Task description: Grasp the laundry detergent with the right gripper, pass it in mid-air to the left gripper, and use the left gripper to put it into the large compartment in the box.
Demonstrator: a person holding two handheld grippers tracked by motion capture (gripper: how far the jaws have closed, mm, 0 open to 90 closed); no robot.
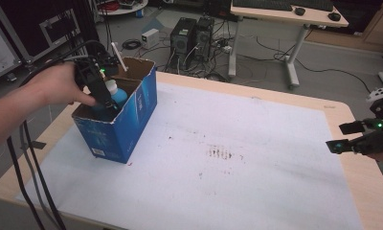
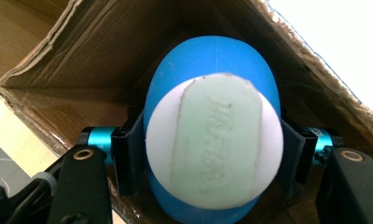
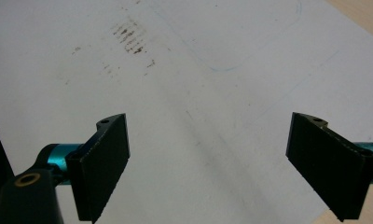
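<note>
Black jaws of my left gripper [image 2: 208, 154] press on both sides of a blue bottle [image 2: 212, 93], whose white cap with a pale green label faces the left gripper view head on. So that gripper is clamped on the bottle, and the bottle hangs inside a cardboard box [image 2: 105, 46], brown walls rising around it from nine o'clock through twelve to three.

From the high view, my left gripper [image 1: 103, 96] sits at about ten o'clock on the table, plunged into the open top of the blue box [image 1: 132, 120], with the bottle [image 1: 117, 93] showing just above the rim. My right gripper [image 1: 347, 136] waits at three o'clock near the table [image 1: 352, 191] edge, jaws spread wide with nothing between them, only the stained white mat [image 3: 184, 70] below. Farther off, at twelve o'clock beyond the table, computer towers [image 1: 192, 36] stand on the floor among cables.

My worry is the grip: the pads hold a rounded, smooth body, so I judge the bottle could twist or slip if I let go too high. The box looks light and unbraced; a jaw catching its torn flap on the way out could drag or tip it. My trailing cable could also snag the rim.
</note>
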